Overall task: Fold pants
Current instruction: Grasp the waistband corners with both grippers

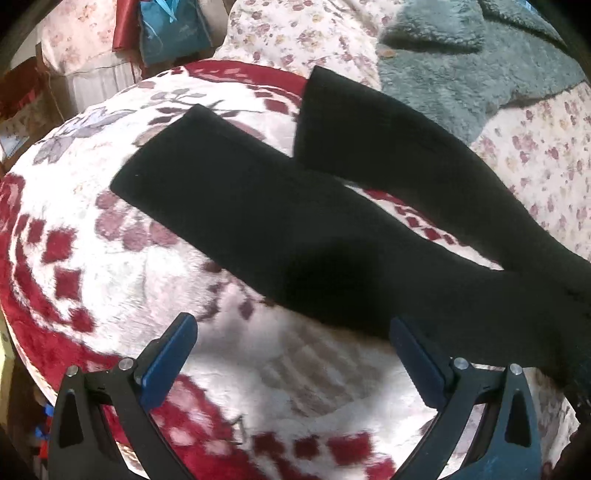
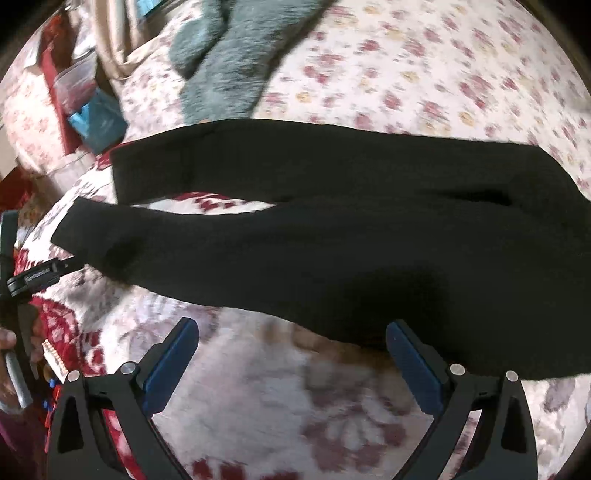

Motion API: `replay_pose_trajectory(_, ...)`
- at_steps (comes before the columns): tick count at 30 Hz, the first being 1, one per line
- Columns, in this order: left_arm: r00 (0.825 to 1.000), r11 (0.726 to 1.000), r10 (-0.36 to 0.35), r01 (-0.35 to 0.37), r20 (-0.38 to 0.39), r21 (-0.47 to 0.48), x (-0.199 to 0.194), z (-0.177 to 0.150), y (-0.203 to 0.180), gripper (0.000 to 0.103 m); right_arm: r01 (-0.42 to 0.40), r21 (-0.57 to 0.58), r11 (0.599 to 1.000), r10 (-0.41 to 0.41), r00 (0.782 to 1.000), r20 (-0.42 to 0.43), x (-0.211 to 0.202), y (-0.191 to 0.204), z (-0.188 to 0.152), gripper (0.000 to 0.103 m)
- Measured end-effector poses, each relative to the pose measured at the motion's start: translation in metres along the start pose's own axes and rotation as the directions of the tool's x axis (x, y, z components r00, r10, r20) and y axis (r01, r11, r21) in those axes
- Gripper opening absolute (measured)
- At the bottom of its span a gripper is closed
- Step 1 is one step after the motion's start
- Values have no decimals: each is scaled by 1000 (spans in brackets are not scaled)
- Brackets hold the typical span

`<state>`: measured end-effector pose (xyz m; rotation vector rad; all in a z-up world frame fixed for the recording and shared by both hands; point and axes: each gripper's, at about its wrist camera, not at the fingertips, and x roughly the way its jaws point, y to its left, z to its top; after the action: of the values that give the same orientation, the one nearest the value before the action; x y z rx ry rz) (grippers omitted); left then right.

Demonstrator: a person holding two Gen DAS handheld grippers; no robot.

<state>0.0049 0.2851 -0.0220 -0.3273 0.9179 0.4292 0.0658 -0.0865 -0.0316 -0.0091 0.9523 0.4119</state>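
Lying spread on a plush red-and-white floral blanket, the black pants have their two legs splayed apart in a narrow V, with a wedge of blanket showing between them. In the left wrist view the nearer leg runs from its cuff at upper left down toward the lower right, where both legs join; the farther leg reaches up toward a grey-green fleecy garment that rests on a pale flowered bedsheet. A blue bag sits beyond the blanket's far edge.

The left tool hovers over the blanket with its blue pads spread wide, holding nothing; its right-hand pad overlaps the lower edge of the nearer leg in the view, though whether it touches the cloth cannot be told.

From the right wrist view the pants stretch across the frame, cuffs at the left, waist end out toward the right edge. The right tool is likewise spread wide and empty, its right-hand pad at the lower hem of the dark fabric, contact unclear. At the far left edge of this view, part of the left tool's black body shows just off the nearer cuff. The fleecy garment lies on the flowered bedsheet beyond the pants.
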Motion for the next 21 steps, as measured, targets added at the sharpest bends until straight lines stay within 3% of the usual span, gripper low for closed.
replay_pose_trajectory(6, 1000, 999, -15, 15, 4, 48, 2, -2, -22, 103, 65, 43, 997, -65, 998, -7, -8, -37, -2, 103)
replay_pose_trajectory(15, 999, 993, -51, 50, 4, 104, 15, 31, -43, 103, 47, -47, 998, -46, 999, 29, 9, -36, 40, 103)
replay_pose_trajectory(21, 995, 989, -83, 76, 54, 130, 23, 84, -50, 103, -66, -125, 990, 70, 997, 24, 27, -34, 86, 103)
